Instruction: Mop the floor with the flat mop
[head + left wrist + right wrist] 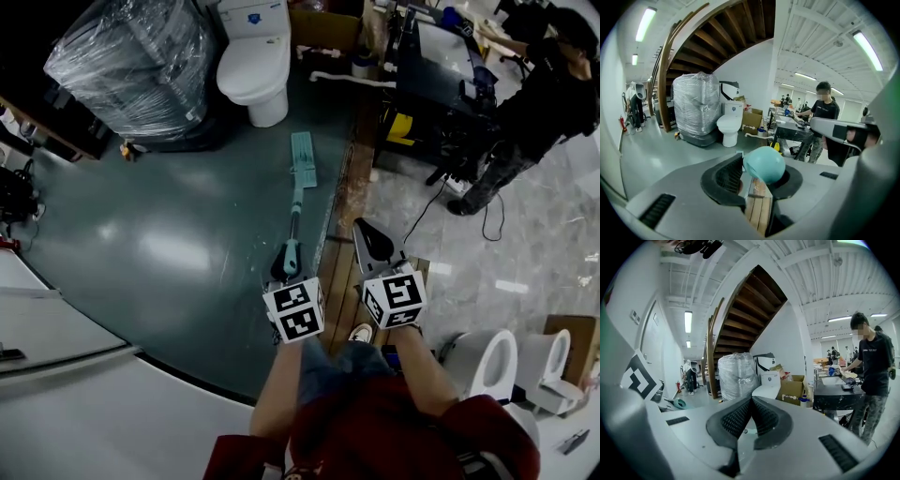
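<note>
Currently the left gripper (757,177) clamps the rounded top end of the teal long-handled flat mop (303,160), whose pad lies on the glossy grey-green floor (169,253) near a white ceramic toilet (255,58). The right gripper (751,416) is pressed closed on nothing.

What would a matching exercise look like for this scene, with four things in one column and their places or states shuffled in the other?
Things:
1. left gripper
2. right gripper
3. mop head
4. toilet

Places or states:
A. shut, with nothing between its jaws
B. lying flat on the green floor
C. shut on the mop handle's teal end
D. standing beside the plastic-wrapped stack

Pairs: 1-C, 2-A, 3-B, 4-D.
</note>
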The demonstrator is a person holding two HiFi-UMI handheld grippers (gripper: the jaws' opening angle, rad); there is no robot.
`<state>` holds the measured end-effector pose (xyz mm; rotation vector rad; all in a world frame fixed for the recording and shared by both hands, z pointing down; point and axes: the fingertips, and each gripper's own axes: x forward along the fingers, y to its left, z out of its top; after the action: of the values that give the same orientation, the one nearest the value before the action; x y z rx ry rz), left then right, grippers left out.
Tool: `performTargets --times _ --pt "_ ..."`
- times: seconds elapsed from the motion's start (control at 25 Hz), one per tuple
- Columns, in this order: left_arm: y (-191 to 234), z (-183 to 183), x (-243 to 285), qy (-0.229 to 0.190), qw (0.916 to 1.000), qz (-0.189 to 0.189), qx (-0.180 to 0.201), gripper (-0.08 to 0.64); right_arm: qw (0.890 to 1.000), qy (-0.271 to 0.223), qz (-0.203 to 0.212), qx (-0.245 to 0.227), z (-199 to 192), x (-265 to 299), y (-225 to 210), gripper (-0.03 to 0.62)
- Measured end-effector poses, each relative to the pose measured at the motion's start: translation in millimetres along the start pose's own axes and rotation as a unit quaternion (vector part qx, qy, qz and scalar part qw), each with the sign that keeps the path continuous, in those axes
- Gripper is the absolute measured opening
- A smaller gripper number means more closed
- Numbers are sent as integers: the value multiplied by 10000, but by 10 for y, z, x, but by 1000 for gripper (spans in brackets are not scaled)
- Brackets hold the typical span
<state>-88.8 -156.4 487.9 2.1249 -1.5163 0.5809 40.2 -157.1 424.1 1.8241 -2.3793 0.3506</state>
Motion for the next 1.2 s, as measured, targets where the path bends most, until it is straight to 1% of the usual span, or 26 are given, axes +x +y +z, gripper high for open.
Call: performTargets --times 0.32,0.56,0.8,0.96,1.2 --pt "-285 -174 -733 -273 9996 75 61 126 9992 -294 132 -215 175 -727 199 17" --pt "-539 -115 -1171 -519 9984 140 160 126 9981 -534 181 -231 343 -1181 208 17" --pt "-752 50 -1461 -768 9965 152 306 126 9976 -645 163 -183 404 -1480 111 17" --pt "-841 202 -1604 -935 9947 187 379 124 9973 -683 39 -262 486 -1624 44 17" --pt "-928 215 -1571 -937 9946 188 394 124 9971 -654 93 -365 527 -1690 -5 17"
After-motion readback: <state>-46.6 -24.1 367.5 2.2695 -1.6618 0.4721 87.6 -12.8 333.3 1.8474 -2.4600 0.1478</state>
